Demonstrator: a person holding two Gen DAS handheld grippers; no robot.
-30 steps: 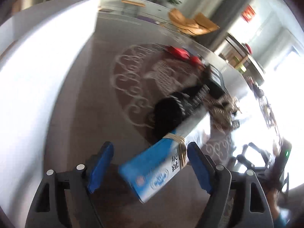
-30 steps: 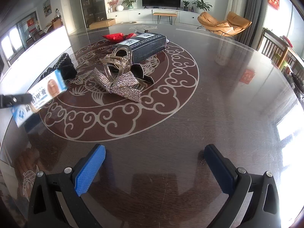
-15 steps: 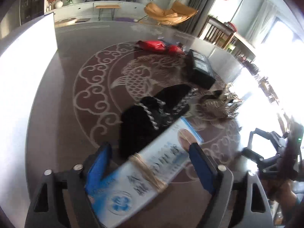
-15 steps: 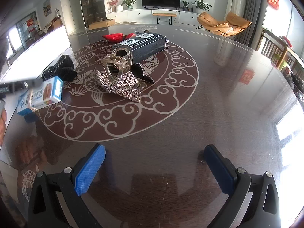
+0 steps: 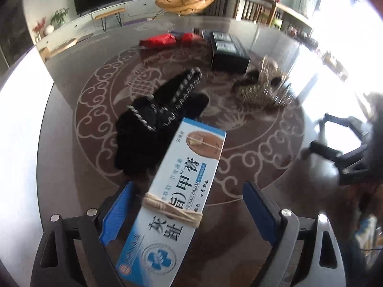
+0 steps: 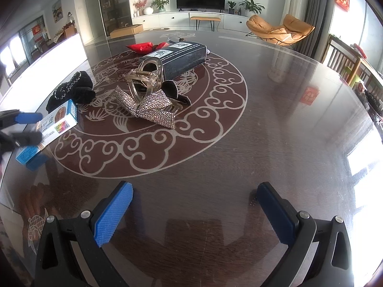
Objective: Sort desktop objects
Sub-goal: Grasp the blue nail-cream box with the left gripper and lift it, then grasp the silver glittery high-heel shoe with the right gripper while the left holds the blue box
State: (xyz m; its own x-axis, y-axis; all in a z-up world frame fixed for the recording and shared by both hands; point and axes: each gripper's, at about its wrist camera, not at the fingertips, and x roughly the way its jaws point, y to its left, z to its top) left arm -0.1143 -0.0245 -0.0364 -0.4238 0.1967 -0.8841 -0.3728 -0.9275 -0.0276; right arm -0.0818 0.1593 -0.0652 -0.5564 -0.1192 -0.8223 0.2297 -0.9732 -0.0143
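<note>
A blue and white nail cream box [image 5: 177, 198] tied with string lies on the dark table between the open fingers of my left gripper [image 5: 189, 208], touching neither pad. It also shows at the far left of the right wrist view [image 6: 55, 124], beside the left gripper [image 6: 21, 129]. A black hair accessory [image 5: 162, 119] lies just beyond the box. A rhinestone bow clip [image 6: 148, 105], a clear claw clip [image 6: 146, 76], a dark box [image 6: 177, 57] and a red packet [image 6: 141, 46] sit mid-table. My right gripper [image 6: 194, 212] is open and empty near the front edge.
The round table [image 6: 275, 124] has a pale swirl pattern in its middle. A white wall panel [image 5: 16, 129] runs along the left. Chairs and a wooden rack stand beyond the far right edge.
The left gripper swung down with the box; the box now rests flat on the table between the open fingers. The right gripper has not moved.
</note>
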